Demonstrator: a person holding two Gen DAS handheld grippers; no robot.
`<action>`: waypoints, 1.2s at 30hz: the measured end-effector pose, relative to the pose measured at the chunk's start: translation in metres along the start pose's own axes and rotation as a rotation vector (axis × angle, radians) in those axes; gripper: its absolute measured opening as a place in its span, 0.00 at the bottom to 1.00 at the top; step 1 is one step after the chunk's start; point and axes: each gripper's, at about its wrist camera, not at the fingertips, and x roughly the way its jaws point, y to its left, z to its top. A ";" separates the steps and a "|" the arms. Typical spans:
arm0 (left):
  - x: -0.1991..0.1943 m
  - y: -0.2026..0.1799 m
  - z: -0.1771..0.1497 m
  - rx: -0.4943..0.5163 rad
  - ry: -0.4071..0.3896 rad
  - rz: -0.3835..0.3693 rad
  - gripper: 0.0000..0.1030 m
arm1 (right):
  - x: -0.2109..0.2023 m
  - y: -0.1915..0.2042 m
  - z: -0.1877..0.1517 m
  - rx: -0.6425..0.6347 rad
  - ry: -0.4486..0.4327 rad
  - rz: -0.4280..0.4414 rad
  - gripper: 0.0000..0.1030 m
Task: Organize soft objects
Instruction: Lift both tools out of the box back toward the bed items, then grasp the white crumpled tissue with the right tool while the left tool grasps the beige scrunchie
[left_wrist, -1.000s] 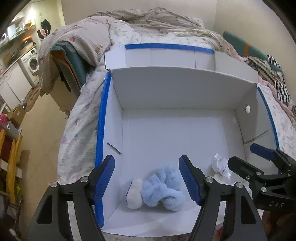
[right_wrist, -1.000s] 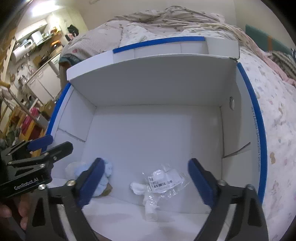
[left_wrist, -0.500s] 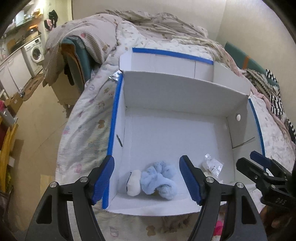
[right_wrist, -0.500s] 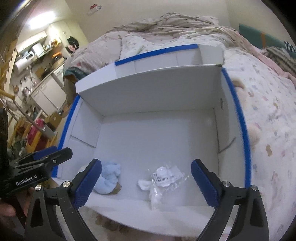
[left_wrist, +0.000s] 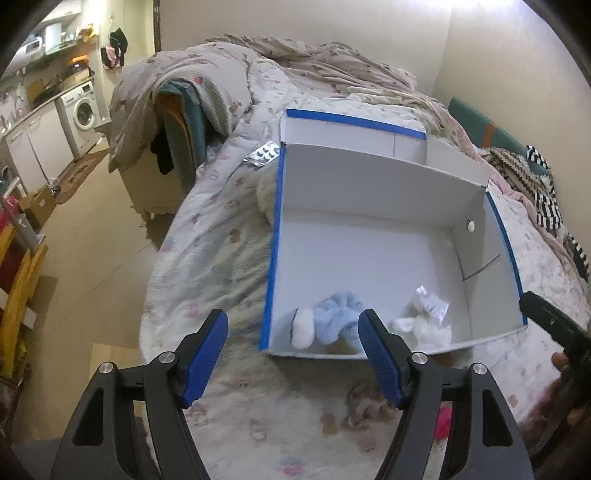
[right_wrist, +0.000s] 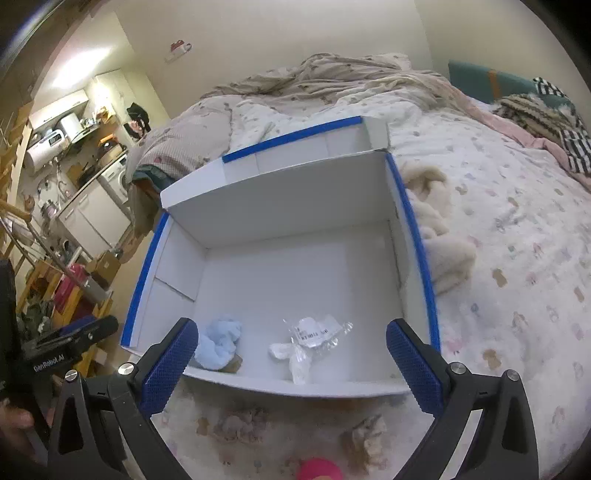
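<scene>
A: Item one?
B: Shallow white cardboard box with blue-taped rims (left_wrist: 388, 236), rectangular, on the quilted bear-print bedspread (left_wrist: 214, 258).

A: Contents?
B: Fluffy pale-blue plush bundle (left_wrist: 338, 314) with a white rounded end at the box's 7 o'clock corner; crinkled clear plastic packet with a barcode label (right_wrist: 314, 334) near 5 o'clock.

A: Tools?
B: Left hand-held gripper (left_wrist: 293, 356) and right hand-held gripper (right_wrist: 291, 369), black frames with ribbed blue pads, both spread and empty, at the box's near edge.

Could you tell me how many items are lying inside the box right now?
2: a blue plush by the near-left corner and a plastic bag near the middle of the box's front wall. Smaller things may be hidden.
</scene>
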 end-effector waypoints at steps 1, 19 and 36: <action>-0.003 0.002 -0.003 -0.001 -0.006 0.005 0.69 | -0.002 0.000 -0.002 0.003 0.002 -0.002 1.00; 0.045 -0.029 -0.051 0.007 0.248 -0.062 0.69 | -0.005 -0.007 -0.037 0.011 0.107 -0.092 1.00; 0.128 -0.100 -0.086 0.079 0.521 -0.152 0.69 | 0.034 -0.069 -0.058 0.216 0.369 -0.122 1.00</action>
